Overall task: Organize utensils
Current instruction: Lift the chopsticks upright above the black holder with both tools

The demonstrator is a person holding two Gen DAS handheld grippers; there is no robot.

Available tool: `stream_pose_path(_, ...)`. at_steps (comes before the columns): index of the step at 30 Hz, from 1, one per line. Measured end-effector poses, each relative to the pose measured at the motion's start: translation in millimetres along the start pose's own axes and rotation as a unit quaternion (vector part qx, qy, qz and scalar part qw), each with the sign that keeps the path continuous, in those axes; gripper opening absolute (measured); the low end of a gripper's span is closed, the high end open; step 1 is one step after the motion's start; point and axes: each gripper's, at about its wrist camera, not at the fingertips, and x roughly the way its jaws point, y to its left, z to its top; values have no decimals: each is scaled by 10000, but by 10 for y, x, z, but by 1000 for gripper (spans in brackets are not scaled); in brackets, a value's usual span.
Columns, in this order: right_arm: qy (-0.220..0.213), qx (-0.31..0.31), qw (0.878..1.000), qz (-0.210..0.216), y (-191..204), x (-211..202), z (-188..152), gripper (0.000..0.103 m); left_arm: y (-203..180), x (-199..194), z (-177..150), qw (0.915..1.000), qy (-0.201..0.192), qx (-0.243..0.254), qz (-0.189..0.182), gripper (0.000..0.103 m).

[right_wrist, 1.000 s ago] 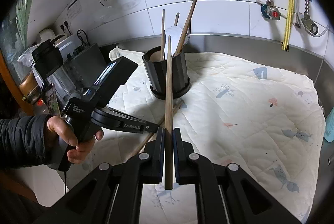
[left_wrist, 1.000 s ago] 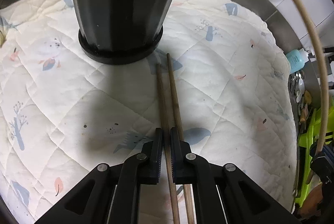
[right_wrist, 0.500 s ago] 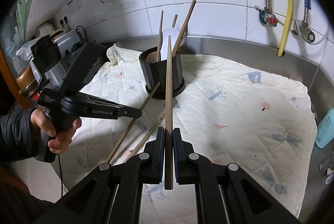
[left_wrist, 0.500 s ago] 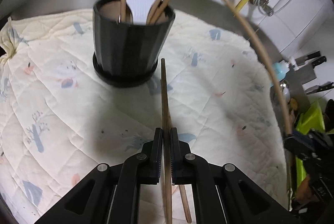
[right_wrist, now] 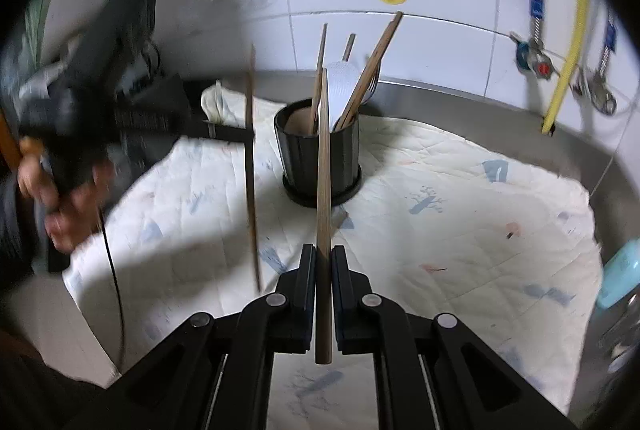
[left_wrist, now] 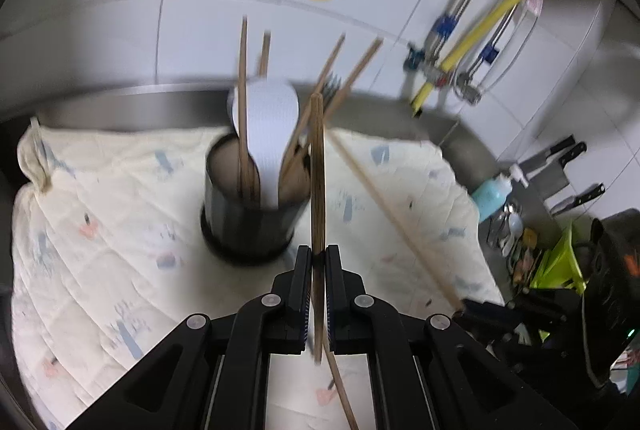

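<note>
We see a black ribbed holder (right_wrist: 320,157) on a cream quilted cloth (right_wrist: 460,213) printed with pale blue trees and pink leaves. Brown wooden chopsticks (left_wrist: 317,189) and a white dotted rice paddle (left_wrist: 268,117) show against white tiles (right_wrist: 440,41) bearing orange-and-lemon decals. A yellow hose (left_wrist: 500,9) crosses the tiles.

Left hand-held gripper (left_wrist: 318,264) clamped, raised; right hand-held gripper (right_wrist: 323,264) clamped, angled down.

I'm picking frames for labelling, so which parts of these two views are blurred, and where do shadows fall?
Left wrist view: background, holder and cloth are motion-smeared; the left gripper and its chopstick are sharper. Right wrist view: the hand at left is smeared, the holder crisp, a dark shadow band crosses the cloth's near left.
</note>
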Motion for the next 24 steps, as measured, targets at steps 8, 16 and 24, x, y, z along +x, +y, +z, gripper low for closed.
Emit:
stream_pose_path(8, 312, -689, 9961, -459, 54, -26, 40, 10, -33, -326, 413, 9987, -491, 91, 59, 6)
stream_pose_path(16, 350, -832, 9942, -582, 52, -46, 100, 10, -60, -630, 714, 9952, -952, 163, 179, 6)
stream_pose_path(24, 392, -960, 9929, -577, 89, -17, 148, 10, -94, -828, 967, 9899, -1328, 316, 370, 6)
